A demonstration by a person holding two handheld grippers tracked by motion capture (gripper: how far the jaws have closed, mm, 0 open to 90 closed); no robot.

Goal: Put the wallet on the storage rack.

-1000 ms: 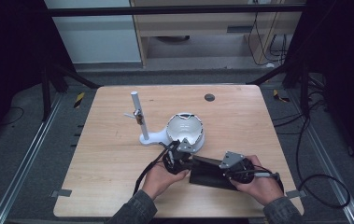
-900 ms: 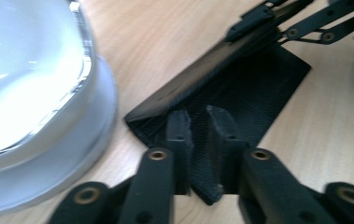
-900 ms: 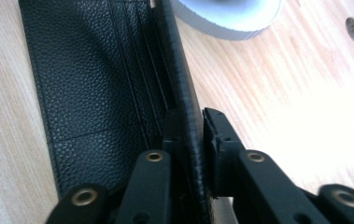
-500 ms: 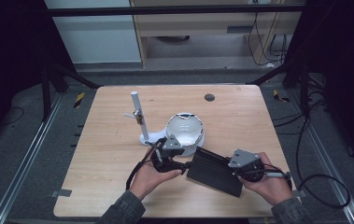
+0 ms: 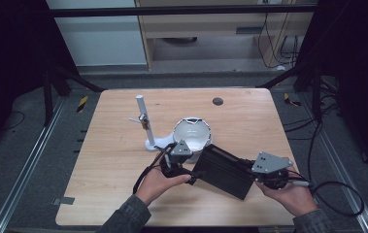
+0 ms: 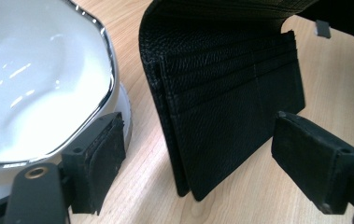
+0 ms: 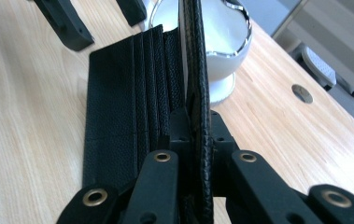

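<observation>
Wallet point(image 5: 224, 167) work first, from the high view: we see the black wallet lying open near the front of the worktop point(image 5: 108, 194), just in front of the white bowl point(image 5: 192, 134), with a white stand point(image 5: 145, 124) farther left. The left gripper point(image 5: 191, 178) sits at the wallet's left edge and the right gripper point(image 5: 244, 165) at its right end. We judge that we are opening the wallet, one flap raised and the other left down.

In the left gripper view, the jaws stand spread and have just been opening; the wallet point(image 6: 221, 112) lies between them, but neither pad presses it. The bowl point(image 6: 39, 79) is close beside one pad. Here we should keep this gripper low and wide, clear of the bowl's rim, so that it can press the lower flap down if that starts to lift.

In the right gripper view, the jaws are pinched tight on the upright flap of the wallet point(image 7: 195, 70), while the card-slot half point(image 7: 123, 102) lies flat on the wood. We would do well to lift this flap in a slow arc about the fold, not straight up. A quick pull could drag the whole wallet toward the bowl point(image 7: 226, 46). The grip is near the flap's edge, so we should hold it firm.
</observation>
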